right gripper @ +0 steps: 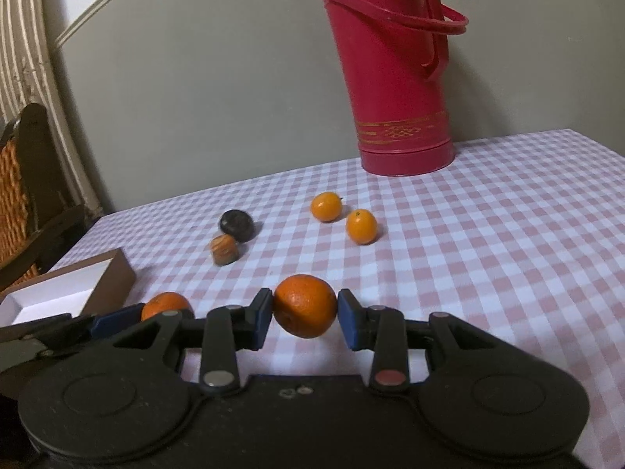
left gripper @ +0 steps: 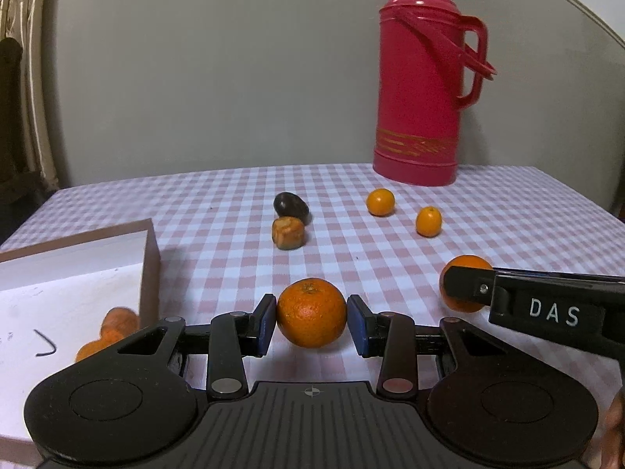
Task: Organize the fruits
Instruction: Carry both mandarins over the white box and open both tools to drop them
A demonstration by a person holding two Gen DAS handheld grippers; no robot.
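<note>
each tool, the left tool and the right tool, grips its own orange. carry both level to the box. release over the white floor, avoiding its rim.

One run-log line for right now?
left gripper: shut on orange | right gripper: shut on second orange | box: fruit inside

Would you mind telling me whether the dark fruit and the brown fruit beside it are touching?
Cannot tell. In both wrist views the brown fruit overlaps the dark fruit behind it, so neither contact nor gap shows.

Left gripper clamps a mandarin above the checked tablecloth.
</note>
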